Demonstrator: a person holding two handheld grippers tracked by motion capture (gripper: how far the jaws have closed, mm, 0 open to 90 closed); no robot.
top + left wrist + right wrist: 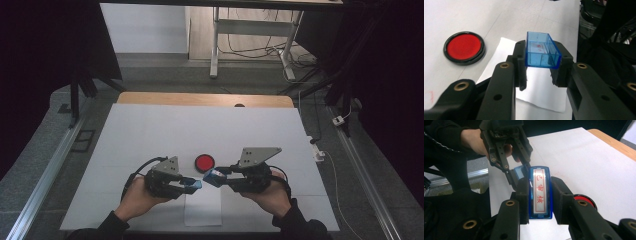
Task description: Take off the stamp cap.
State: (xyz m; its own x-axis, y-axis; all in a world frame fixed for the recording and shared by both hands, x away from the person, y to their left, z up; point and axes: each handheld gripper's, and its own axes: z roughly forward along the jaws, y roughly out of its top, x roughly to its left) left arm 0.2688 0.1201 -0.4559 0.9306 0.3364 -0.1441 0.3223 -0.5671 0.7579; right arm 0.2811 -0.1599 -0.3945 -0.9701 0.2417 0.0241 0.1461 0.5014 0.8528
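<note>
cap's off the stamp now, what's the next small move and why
Probably lower the right hand-held gripper, shut on the blue stamp, onto the red ink pad: the left hand-held gripper holds the clear blue cap apart, and the lettered face looks bare.

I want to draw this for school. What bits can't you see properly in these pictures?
- Blue stamp, right gripper view: its sides are hidden by the right gripper's jaws, and its handle end lies below them.
- Red ink pad, right gripper view: mostly hidden behind one jaw.
- Clear blue cap, left gripper view: its side walls are covered by the left gripper's jaws.
- High view: stamp and cap too small for details.
</note>
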